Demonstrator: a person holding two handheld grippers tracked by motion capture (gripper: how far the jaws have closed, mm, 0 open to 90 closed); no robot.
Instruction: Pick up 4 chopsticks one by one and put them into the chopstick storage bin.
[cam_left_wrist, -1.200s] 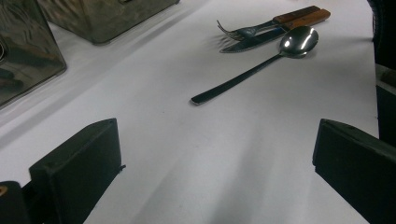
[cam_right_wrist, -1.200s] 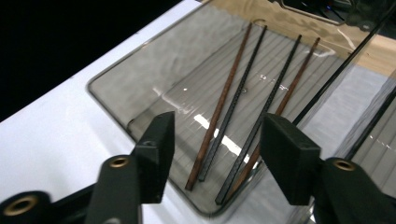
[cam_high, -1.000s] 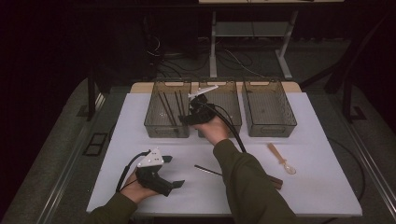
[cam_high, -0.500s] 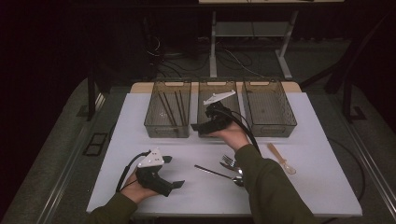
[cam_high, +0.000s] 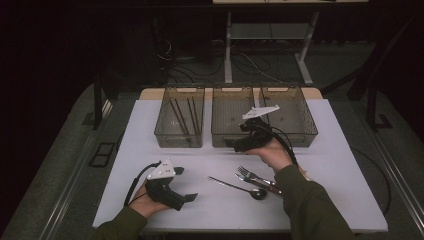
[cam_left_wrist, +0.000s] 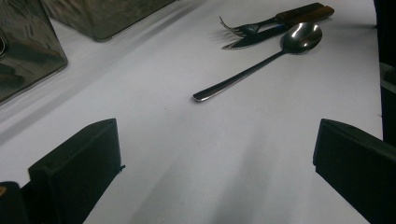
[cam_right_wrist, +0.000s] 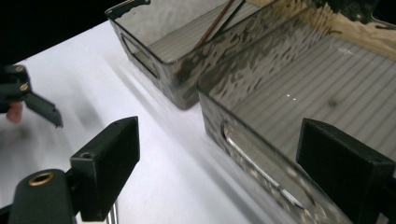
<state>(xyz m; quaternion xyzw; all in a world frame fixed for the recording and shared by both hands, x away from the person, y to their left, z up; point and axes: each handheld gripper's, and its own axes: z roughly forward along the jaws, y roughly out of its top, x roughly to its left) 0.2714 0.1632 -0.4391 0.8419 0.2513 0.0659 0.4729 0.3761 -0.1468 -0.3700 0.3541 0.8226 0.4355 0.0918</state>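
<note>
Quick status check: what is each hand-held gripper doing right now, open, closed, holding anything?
Left hand-held gripper: open, jaws wide apart, holding nothing, low over the table.
Right hand-held gripper: open, holding nothing, at the middle bin.

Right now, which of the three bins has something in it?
The left bin: it holds dark chopsticks. The middle bin and right bin look empty.
</note>
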